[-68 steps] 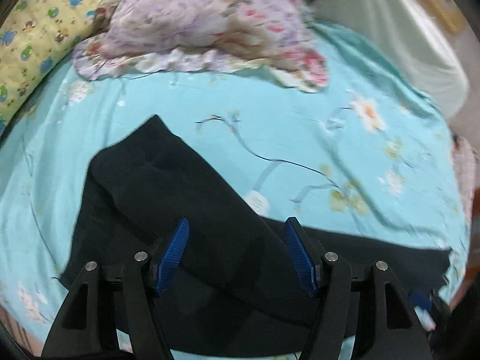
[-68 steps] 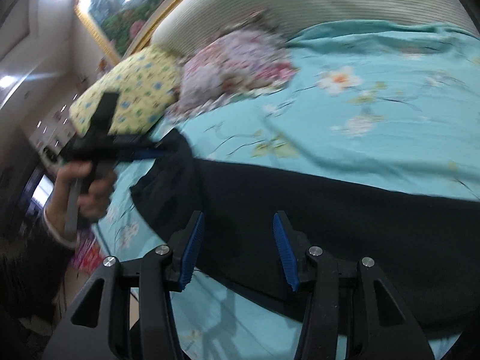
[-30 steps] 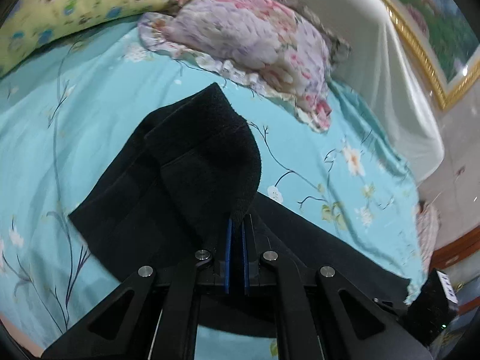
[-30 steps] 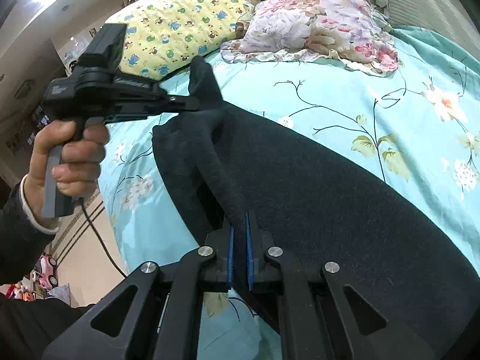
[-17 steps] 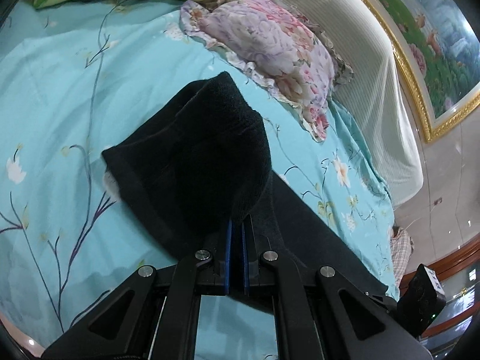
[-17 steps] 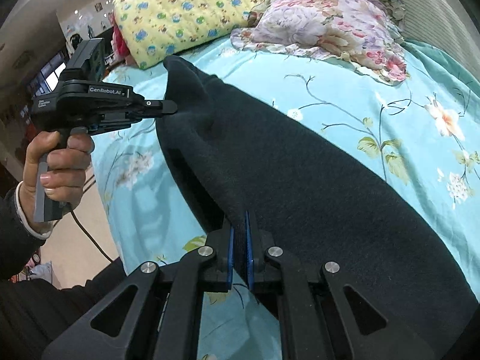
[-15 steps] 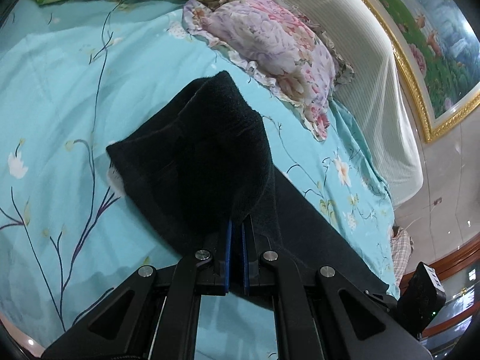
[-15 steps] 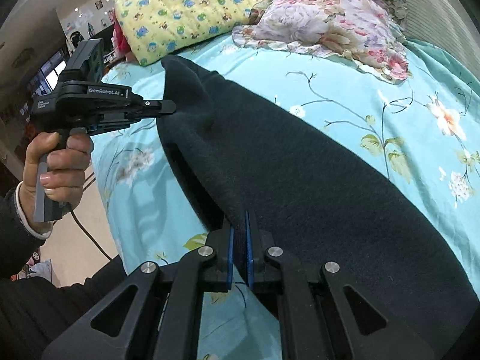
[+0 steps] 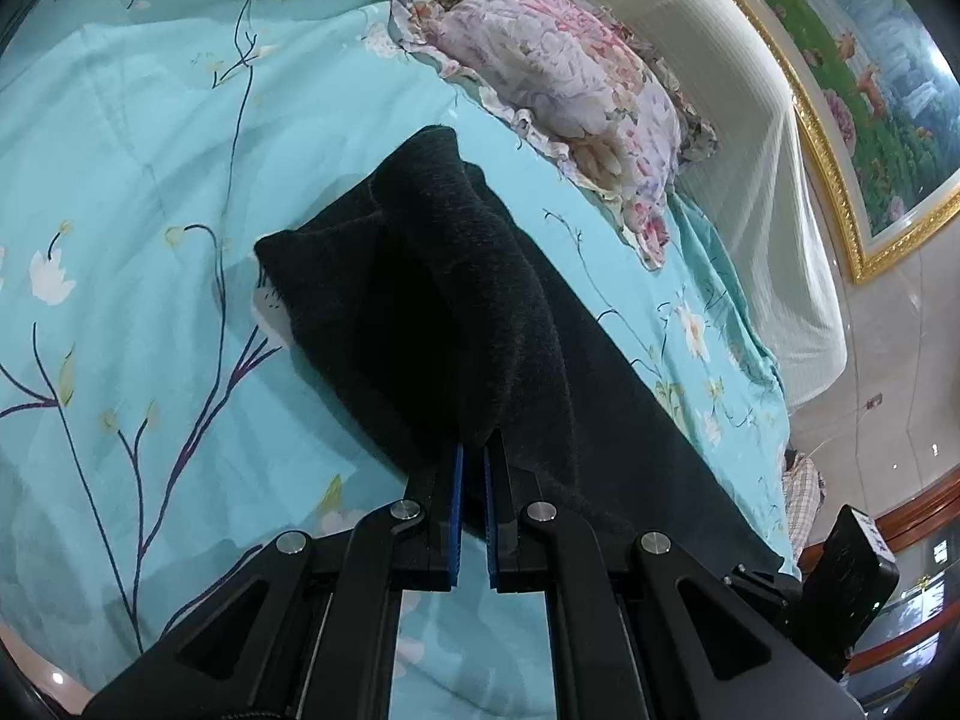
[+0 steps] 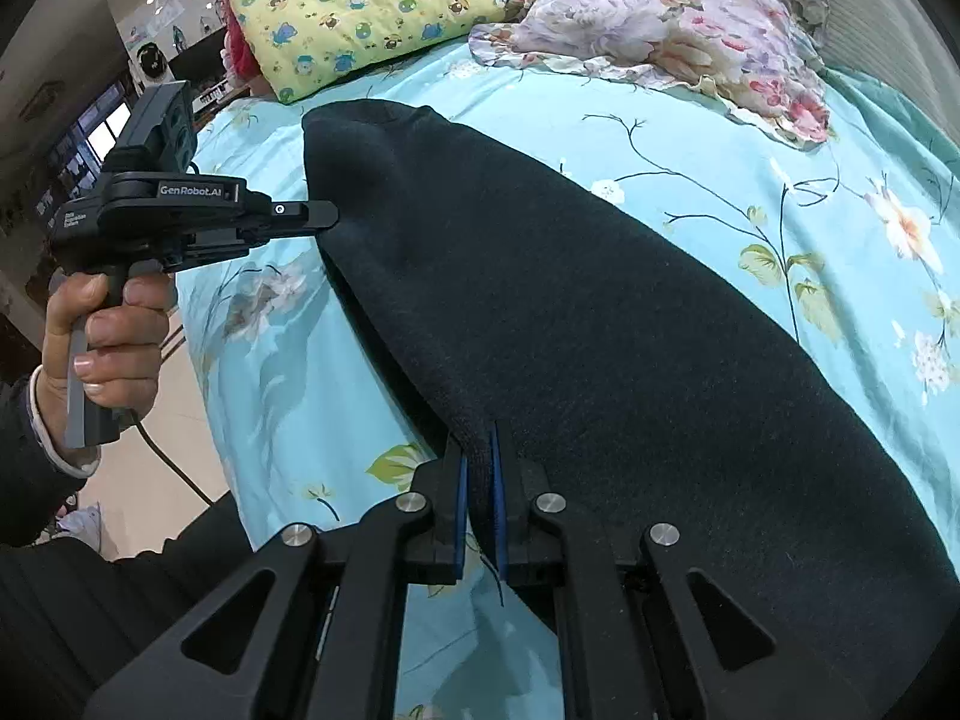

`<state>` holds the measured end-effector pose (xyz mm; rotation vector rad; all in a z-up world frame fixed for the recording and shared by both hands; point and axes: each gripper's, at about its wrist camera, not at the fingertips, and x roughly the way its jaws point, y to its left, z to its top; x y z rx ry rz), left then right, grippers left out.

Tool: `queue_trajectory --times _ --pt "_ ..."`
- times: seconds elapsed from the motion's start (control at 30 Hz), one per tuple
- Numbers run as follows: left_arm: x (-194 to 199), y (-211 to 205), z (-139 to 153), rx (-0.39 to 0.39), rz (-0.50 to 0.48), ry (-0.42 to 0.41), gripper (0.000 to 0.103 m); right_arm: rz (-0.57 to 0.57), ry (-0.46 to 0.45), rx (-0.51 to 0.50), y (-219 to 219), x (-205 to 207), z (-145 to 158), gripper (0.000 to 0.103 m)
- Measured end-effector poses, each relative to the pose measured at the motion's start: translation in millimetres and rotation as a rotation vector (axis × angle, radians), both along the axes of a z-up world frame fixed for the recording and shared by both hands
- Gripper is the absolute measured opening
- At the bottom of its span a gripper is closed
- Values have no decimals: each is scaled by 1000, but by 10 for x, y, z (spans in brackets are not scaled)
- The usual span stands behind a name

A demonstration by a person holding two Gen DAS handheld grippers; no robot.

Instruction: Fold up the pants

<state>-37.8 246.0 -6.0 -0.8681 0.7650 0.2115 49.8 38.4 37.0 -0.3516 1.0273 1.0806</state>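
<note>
Black pants [image 9: 456, 300] lie lengthwise on a turquoise floral bedsheet [image 9: 150, 180]. My left gripper [image 9: 471, 450] is shut on the near edge of the pants and lifts it off the bed. My right gripper [image 10: 477, 450] is shut on the same edge of the pants [image 10: 570, 312] further along. The left gripper [image 10: 327, 216] also shows in the right wrist view, held in a hand, its tips pinching the cloth at the waist end. The far side of the pants rests on the sheet.
A floral pillow [image 9: 558, 72] and a yellow patterned pillow [image 10: 372, 0] lie at the head of the bed. A padded headboard [image 9: 750, 90] stands behind them. The bed edge and floor [image 10: 168, 396] are at the left in the right wrist view.
Both grippers closed on the pants' near edge and lifted it. The raised edge has since moved across toward the far side, the cloth doubling over.
</note>
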Motion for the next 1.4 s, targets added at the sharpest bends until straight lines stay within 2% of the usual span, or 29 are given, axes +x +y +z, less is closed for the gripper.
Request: queue_trajectory --times 0.17,0.23,0.3,0.53,0.57,0.77,0.97,1.1,1.27,1.4 --pt "-55 -2 33 35 -2 23 6 -17 19 -4 10 23 -29 15" --pt "-87 10 56 52 7 36 6 -22 34 -1 8 23 -38 32" --pt "-112 31 78 60 13 46 10 -13 52 13 9 8 -32 40" --pt "-169 152 92 38 54 81 34 -32 77 97 -62 33 118 40" --pt "-163 172 95 32 60 87 39 -45 87 120 -87 69 149 40" --pt "-86 227 98 28 80 137 54 -152 104 199 -208 365 285 40" --pt "104 269 45 42 71 192 60 -306 120 238 -328 809 324 40" --pt "194 347 18 39 77 199 60 -363 139 245 -325 1210 294 40" --pt "185 425 -57 28 85 203 59 -309 162 149 -9 1522 90 40" --pt "151 413 -75 38 70 188 59 -167 131 43 349 1407 -90 40"
